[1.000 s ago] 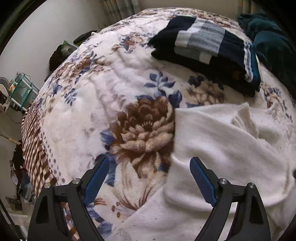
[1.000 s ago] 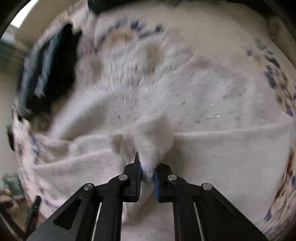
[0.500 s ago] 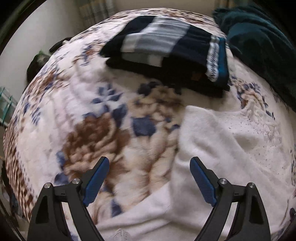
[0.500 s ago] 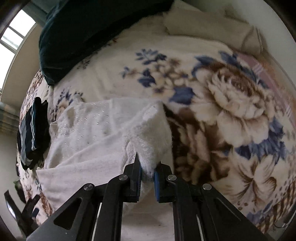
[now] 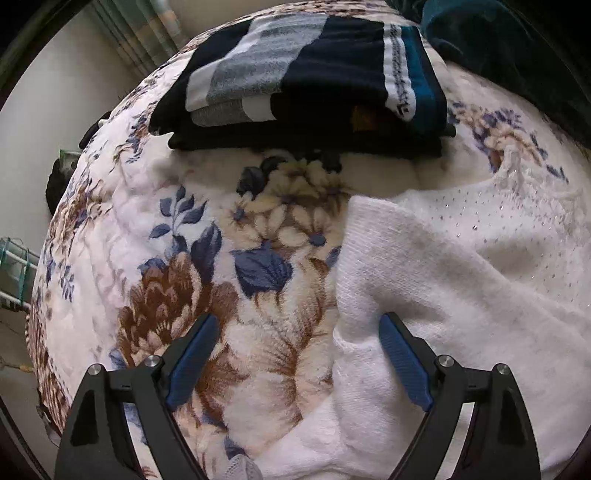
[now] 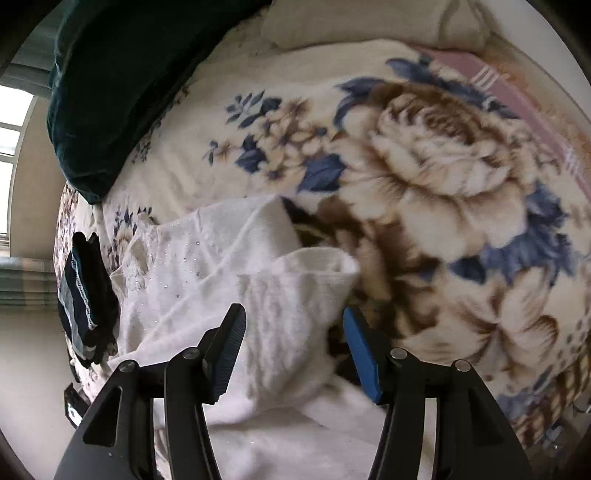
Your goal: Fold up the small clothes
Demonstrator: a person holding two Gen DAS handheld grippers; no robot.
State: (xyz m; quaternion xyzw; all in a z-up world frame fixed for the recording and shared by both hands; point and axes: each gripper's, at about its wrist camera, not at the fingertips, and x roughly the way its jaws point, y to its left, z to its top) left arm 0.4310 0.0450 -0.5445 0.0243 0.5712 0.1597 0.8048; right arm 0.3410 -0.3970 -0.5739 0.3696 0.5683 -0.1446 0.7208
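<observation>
White knit sweater is lying on the bed's floral blanket, partly folded, sparkly studs showing on its upper panel. Left claw is hovering wide open over the sweater's left edge: right finger is sitting over the knit, left finger is over bare blanket, nothing between the pads. Looks like it is lining up to straddle that edge for a pinch, judging by how the fold line is running between the fingers.

Right claw is open too, fingers spread either side of a raised cuff or sleeve end of the same sweater; fabric is sitting between the pads, but they aren't pressing on it. Sleeve is draping across the body of the garment, likely laid inward as a fold step. Frame is slightly blurred here, so whether the fabric is touching the pads can't be told.

Already-folded stack of dark navy and grey striped clothes is sitting at the far side of the bed, well apart from the sweater, probably the done pile. Dark teal blanket is bunching along the far edge beyond that. A beige pillow is lying at the bed's head in the right view.

Judgement: sweater fold is mid-way; sleeve is in, body still needs halving. Risk: fluffy knit slipping or bunching when the left edge gets lifted.
</observation>
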